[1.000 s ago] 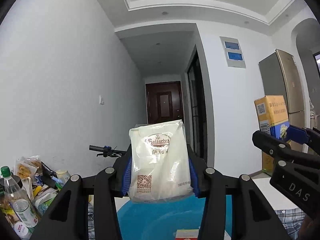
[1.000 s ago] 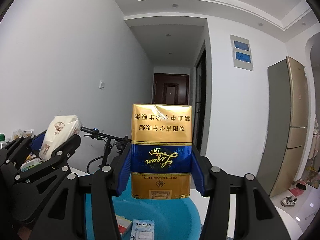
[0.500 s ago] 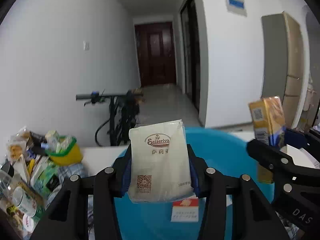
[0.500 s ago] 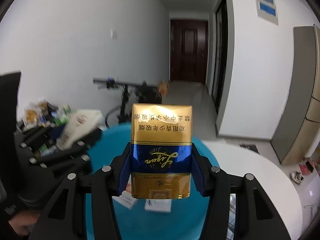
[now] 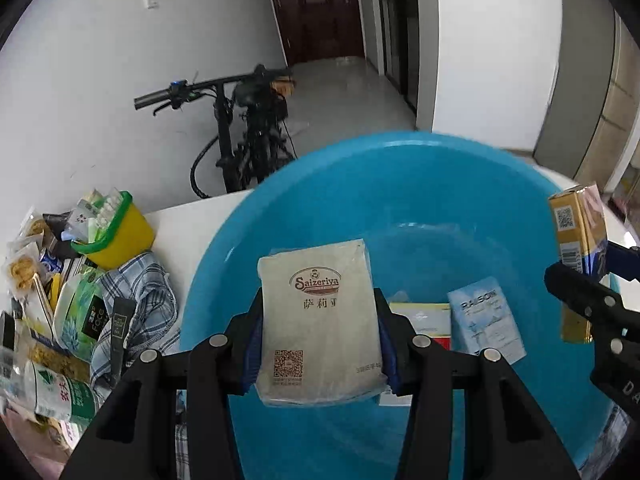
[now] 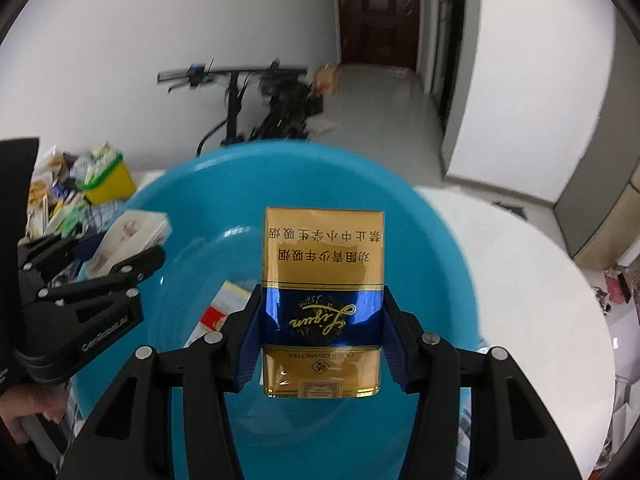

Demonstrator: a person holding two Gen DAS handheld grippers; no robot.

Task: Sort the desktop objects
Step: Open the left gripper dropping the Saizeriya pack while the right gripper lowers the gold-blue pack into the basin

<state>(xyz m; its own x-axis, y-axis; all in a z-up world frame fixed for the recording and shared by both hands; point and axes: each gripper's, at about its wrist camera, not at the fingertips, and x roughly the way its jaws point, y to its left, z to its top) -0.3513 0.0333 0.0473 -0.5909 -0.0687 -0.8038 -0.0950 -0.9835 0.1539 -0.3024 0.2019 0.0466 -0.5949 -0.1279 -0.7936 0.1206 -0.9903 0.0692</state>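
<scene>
My left gripper is shut on a white Saizeriya tissue packet and holds it over the blue basin. My right gripper is shut on a gold and blue cigarette pack, also above the blue basin. In the left wrist view the cigarette pack and right gripper show at the right edge. In the right wrist view the tissue packet shows at the left. A light blue Raison pack and a red and white box lie in the basin.
A yellow bin full of packets, a checked cloth, snack packets and a water bottle crowd the white table left of the basin. A bicycle stands on the floor beyond.
Both grippers have tilted down from facing the hallway and ceiling to looking into the blue basin, each still holding its item. The basin's contents have come into view.
</scene>
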